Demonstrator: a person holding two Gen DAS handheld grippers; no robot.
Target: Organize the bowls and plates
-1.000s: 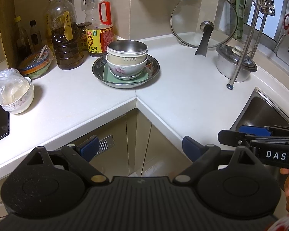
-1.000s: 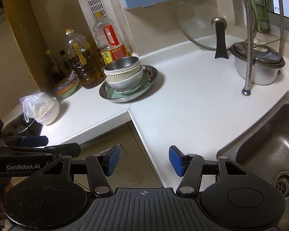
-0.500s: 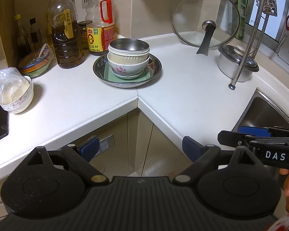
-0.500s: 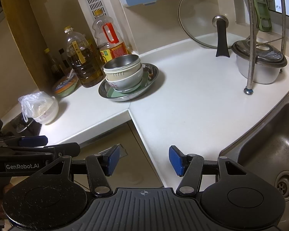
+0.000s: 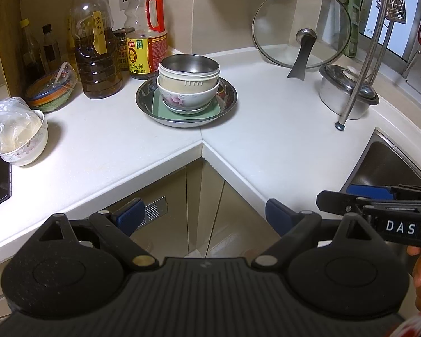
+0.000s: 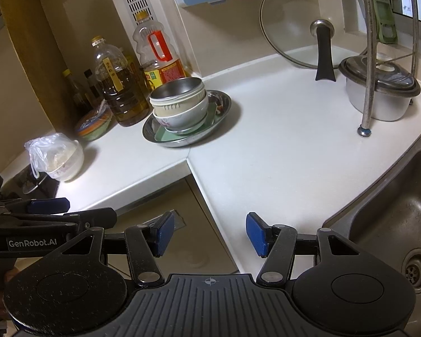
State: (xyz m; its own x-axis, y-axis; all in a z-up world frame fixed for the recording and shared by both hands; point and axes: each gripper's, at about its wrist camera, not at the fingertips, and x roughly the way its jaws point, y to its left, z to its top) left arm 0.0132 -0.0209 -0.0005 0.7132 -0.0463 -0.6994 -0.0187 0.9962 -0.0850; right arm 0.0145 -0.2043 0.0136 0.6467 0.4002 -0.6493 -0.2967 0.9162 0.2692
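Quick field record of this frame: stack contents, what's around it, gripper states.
stack: steel bowl in beige bowl in floral bowl, on green square plate, all in steel dish
left of stack: oil bottles, bagged bowl
right of stack: glass lid, lidded pot, sink
left gripper: open, empty
right gripper: open, empty

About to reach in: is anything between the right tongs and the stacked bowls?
Nothing visible. Bare white counter lies between the open right tongs and the steel bowl topping the stack in the round metal plate.
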